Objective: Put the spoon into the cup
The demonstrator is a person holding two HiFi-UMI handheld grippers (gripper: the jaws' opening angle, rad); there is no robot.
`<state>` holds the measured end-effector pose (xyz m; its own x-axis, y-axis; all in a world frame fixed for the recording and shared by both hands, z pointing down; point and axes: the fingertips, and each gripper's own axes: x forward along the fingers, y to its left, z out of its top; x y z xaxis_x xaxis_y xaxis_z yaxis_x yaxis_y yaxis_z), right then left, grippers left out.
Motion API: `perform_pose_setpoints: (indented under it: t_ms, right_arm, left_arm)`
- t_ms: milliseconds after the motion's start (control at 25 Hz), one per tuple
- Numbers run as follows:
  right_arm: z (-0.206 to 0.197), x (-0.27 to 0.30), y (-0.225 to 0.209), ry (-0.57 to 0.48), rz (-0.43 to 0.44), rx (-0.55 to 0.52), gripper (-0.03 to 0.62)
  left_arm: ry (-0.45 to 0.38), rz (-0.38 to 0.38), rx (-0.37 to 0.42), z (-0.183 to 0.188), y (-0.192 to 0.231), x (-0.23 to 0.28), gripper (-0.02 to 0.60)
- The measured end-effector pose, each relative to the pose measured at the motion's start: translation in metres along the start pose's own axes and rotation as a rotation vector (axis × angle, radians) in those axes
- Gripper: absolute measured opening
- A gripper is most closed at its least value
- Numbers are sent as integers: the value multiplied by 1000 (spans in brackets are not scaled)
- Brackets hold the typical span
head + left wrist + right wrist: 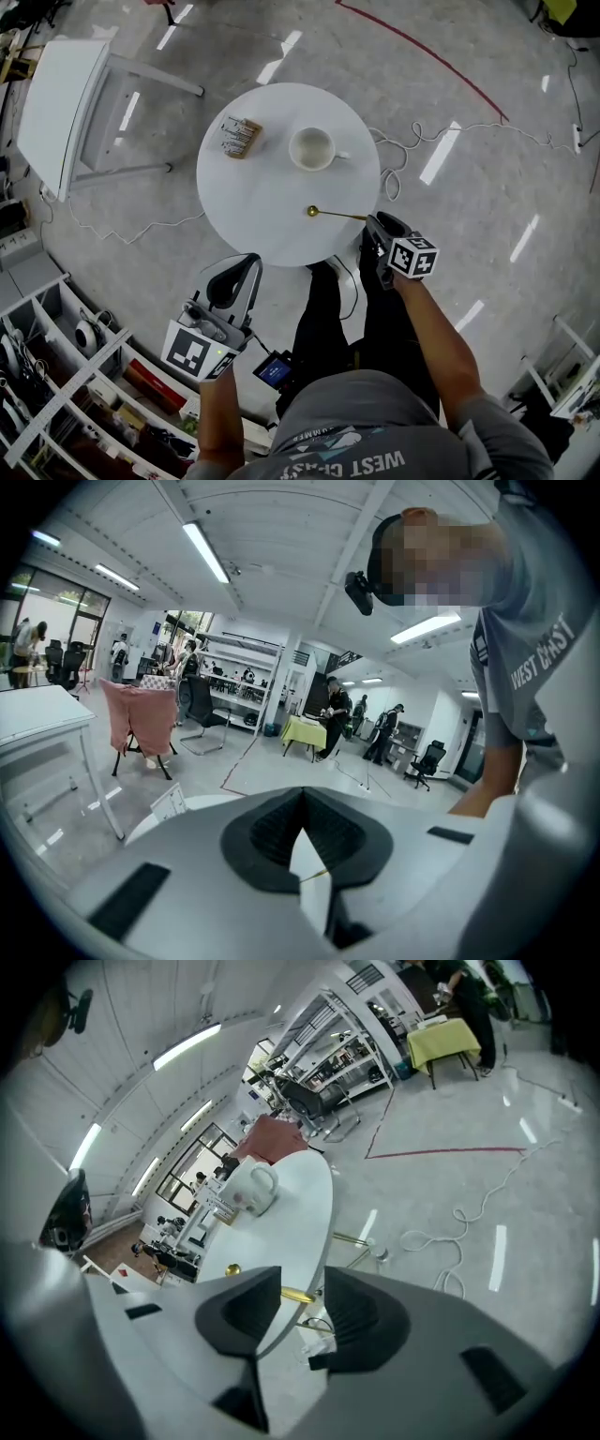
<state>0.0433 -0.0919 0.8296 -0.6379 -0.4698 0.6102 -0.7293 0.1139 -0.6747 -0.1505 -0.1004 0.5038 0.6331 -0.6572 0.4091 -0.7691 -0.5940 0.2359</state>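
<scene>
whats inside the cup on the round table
From the head view the cup shows only its white inside, apparently empty. The spoon lies outside it on the table. The right gripper view shows only the cup's outer wall, so its inside is hidden there.

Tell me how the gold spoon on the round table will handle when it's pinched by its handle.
The spoon looks thin, metallic and stiff, so it is probably light and unbending. Its glossy, narrow handle may slip or twist in a pinch. The handle end lies close to the rim of the table, so a sideways nudge could send it off.
</scene>
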Motion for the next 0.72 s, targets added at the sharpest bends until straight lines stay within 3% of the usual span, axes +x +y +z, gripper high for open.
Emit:
perform_pose_setpoints:
  t_ms: [360,720]
  right_arm:
    - [-12,6,-8,-7,80,156,135]
    - [-14,10,-6,-12,101,171,87]
  left_arm:
    - [12,-2,-8,-5,-4,4,0]
    - [12,1,-1,-2,-4,2,0]
